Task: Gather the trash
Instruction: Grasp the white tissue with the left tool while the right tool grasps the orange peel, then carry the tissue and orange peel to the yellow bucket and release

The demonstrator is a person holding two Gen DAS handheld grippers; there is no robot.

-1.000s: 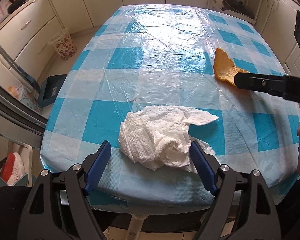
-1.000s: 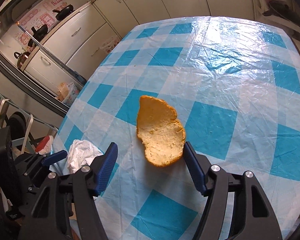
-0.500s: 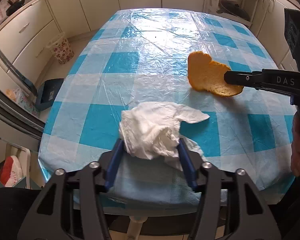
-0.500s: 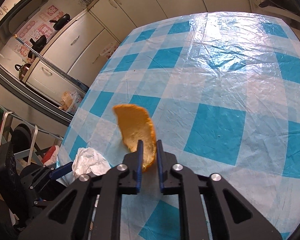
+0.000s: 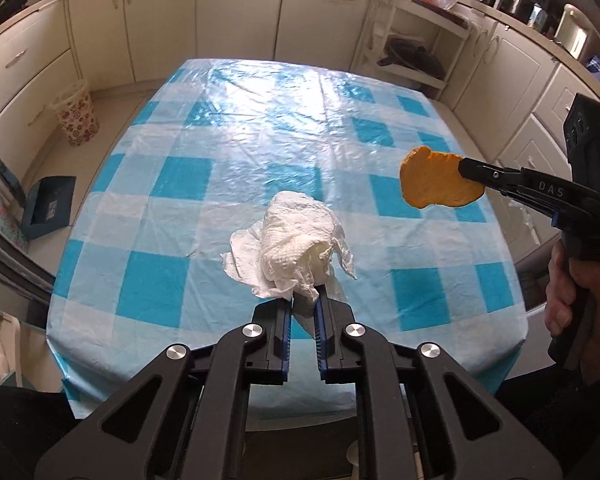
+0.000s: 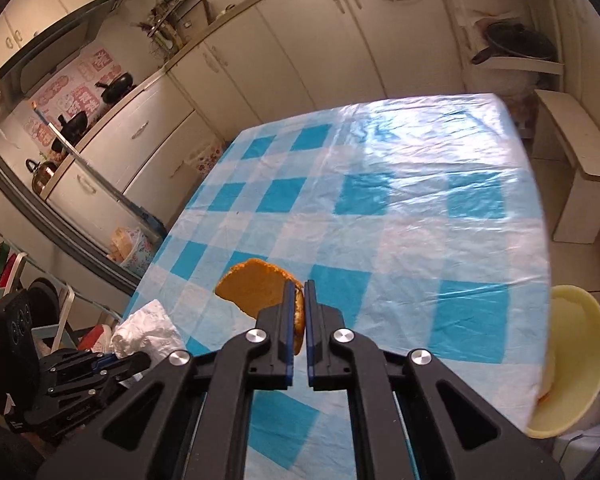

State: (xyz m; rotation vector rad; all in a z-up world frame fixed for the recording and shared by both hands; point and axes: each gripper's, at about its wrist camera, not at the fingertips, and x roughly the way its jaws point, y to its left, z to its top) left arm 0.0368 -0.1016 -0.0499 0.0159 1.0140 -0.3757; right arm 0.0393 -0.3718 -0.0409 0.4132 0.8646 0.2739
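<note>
**Left wrist view: both tongs hold trash above the desk**

In the left wrist view we see our left tongs (image 5: pixel 303 304) pinched tight on a crumpled white tissue (image 5: pixel 292 252), which hangs in front of the blue pads, lifted off the checked desk (image 5: pixel 172 280). Over to the right, our right tongs (image 5: pixel 466 169) clamp the edge of an orange peel (image 5: pixel 432 184), held in the air above the desk's right side, well apart from the tissue.

From the right wrist view we see the right tongs (image 6: pixel 299 300) closed on the peel (image 6: pixel 256 290), which sticks out to the left of the pads. The tissue (image 6: pixel 148 328) shows lower left. A yellow bowl (image 6: pixel 572 360) sits past the desk's right edge.
</note>
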